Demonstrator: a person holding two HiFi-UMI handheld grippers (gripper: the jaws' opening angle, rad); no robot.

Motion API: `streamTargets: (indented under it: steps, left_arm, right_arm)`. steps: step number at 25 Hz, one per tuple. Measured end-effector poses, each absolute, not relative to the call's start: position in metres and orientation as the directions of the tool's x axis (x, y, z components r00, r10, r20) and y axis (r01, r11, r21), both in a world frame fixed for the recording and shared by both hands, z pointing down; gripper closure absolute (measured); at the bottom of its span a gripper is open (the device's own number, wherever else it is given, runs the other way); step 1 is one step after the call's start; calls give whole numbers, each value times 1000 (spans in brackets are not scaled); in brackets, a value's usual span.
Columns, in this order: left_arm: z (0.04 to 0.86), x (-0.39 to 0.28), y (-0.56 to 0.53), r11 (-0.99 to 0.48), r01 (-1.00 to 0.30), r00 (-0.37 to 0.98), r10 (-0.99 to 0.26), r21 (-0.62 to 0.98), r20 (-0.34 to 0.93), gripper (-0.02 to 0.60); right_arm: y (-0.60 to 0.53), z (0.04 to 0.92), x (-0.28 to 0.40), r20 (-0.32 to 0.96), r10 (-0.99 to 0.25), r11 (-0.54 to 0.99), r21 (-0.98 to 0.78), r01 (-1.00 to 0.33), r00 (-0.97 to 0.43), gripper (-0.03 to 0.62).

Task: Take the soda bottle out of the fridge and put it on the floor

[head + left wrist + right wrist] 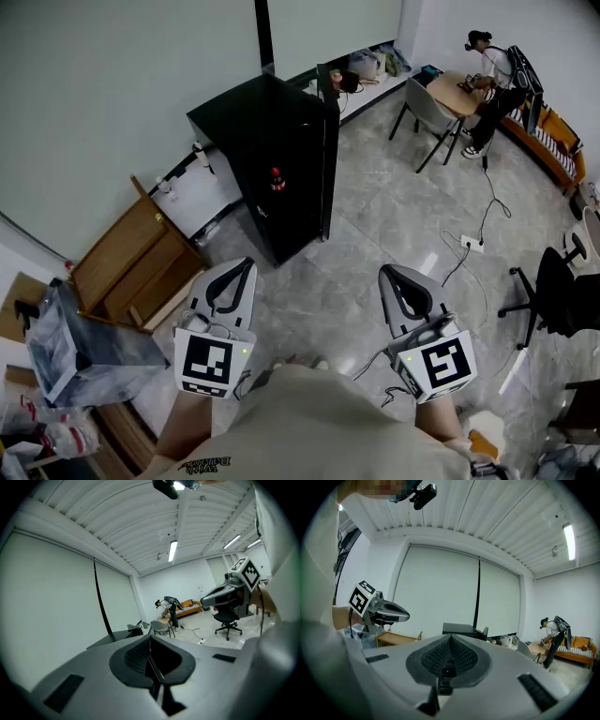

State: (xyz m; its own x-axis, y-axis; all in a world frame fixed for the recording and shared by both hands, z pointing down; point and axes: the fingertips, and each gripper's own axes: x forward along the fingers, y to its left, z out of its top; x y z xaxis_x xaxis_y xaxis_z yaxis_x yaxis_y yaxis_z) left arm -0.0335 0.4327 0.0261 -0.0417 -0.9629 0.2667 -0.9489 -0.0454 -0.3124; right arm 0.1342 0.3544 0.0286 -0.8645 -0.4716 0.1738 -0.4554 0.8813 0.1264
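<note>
A black fridge [281,141] stands against the far wall, a few steps ahead on the grey tiled floor [375,234]. A small dark soda bottle [277,178] with red on it shows at its open front. My left gripper [246,263] and right gripper [385,272] are held side by side near my body, both pointing toward the fridge and well short of it. Each is shut with nothing between its jaws. The left gripper view shows its tips [150,637] meeting, with the fridge top [117,638] beyond. The right gripper view shows its tips [450,637] meeting below the fridge [461,630].
A wooden shelf unit [131,262] and a grey bin [75,347] stand at the left. A power strip [471,244] with cables lies on the floor at the right, near a black office chair [553,291]. A person sits at a round table [459,89] at the back right.
</note>
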Motion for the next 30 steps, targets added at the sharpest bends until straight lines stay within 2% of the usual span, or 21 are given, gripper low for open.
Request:
streamTargets:
  steps: [16, 30]
  left_arm:
    - [54, -1, 402, -59, -955, -35, -950, -291, 310, 575]
    - [71, -37, 341, -70, -957, -27, -945, -283, 326, 575]
  right_arm:
    - [325, 65, 157, 249, -446, 895, 106, -433, -860, 597]
    - [270, 86, 129, 273, -442, 896, 82, -437, -854, 597]
